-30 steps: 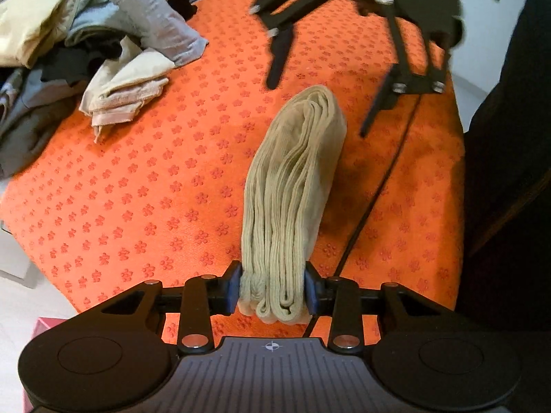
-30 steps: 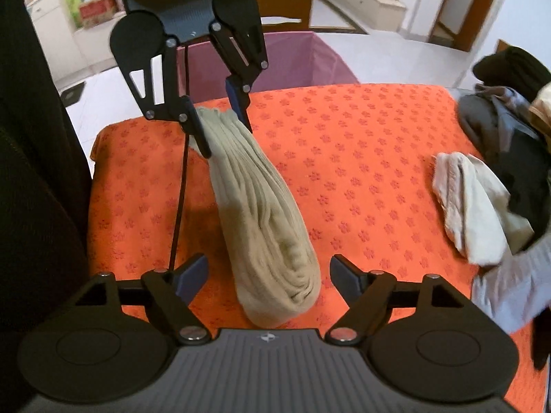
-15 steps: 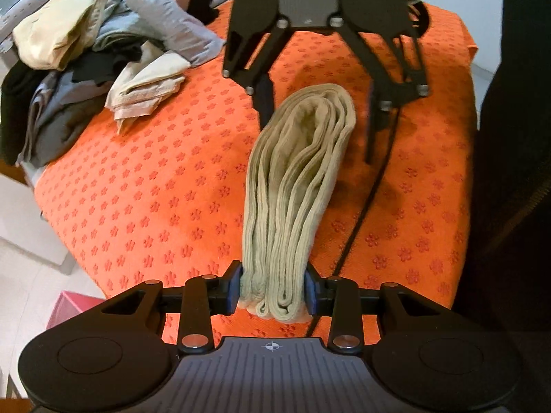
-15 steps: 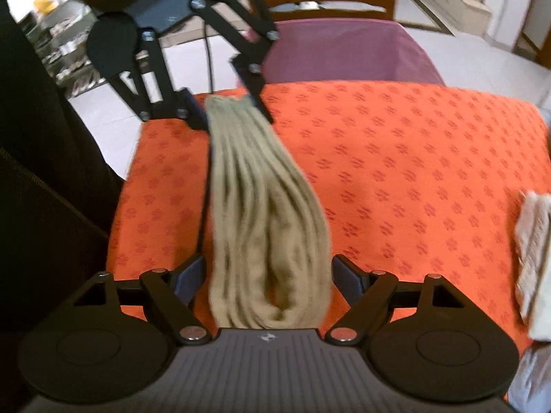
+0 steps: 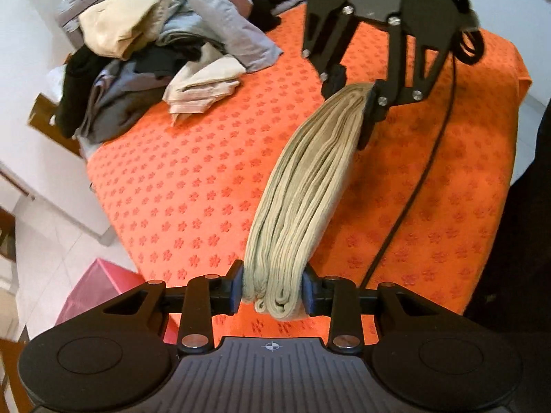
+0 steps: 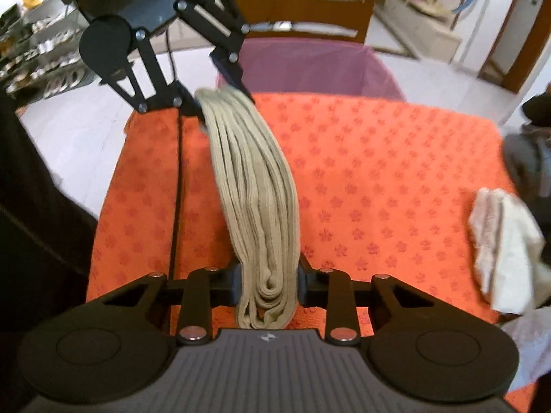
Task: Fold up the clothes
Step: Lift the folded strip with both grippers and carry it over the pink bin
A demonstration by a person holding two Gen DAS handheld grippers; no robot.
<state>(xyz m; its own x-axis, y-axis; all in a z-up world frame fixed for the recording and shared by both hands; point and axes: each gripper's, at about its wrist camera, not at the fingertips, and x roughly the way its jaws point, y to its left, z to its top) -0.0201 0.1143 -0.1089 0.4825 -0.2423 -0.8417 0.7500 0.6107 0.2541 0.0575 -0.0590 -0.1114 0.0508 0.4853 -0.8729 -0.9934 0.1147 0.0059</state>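
Change: a second ago the right gripper (image 6: 268, 284) stood open on either side of the far end of the folded khaki garment (image 5: 303, 192); now its jaws are clamped on that end, so both ends of the bundle are held.
Meaning for the task: the folding of this piece looks finished (many layers show at each end), and a two-ended hold probably sets up carrying it off the work area as one stack.
Left gripper (image 5: 272, 290): closed on the near end of the garment, as it was a second ago, pads pressing the layered edge from both sides.
Garment position: strung between the two grippers above the orange mat (image 5: 193, 179); whether its sagging middle touches the mat I cannot tell.
Pose: the two tools face each other along the bundle's length, each looking at the other across it, with the right one tilted slightly in the left wrist view.
Surroundings: a heap of unfolded clothes (image 5: 144, 44) lies at the far corner of the mat, a pale folded piece (image 6: 504, 244) just in front of it, and a pink bin (image 6: 310, 69) stands past the mat's edge by a wooden chair (image 6: 299, 3).
Risk: loose inner layers could slip if either grip eases.
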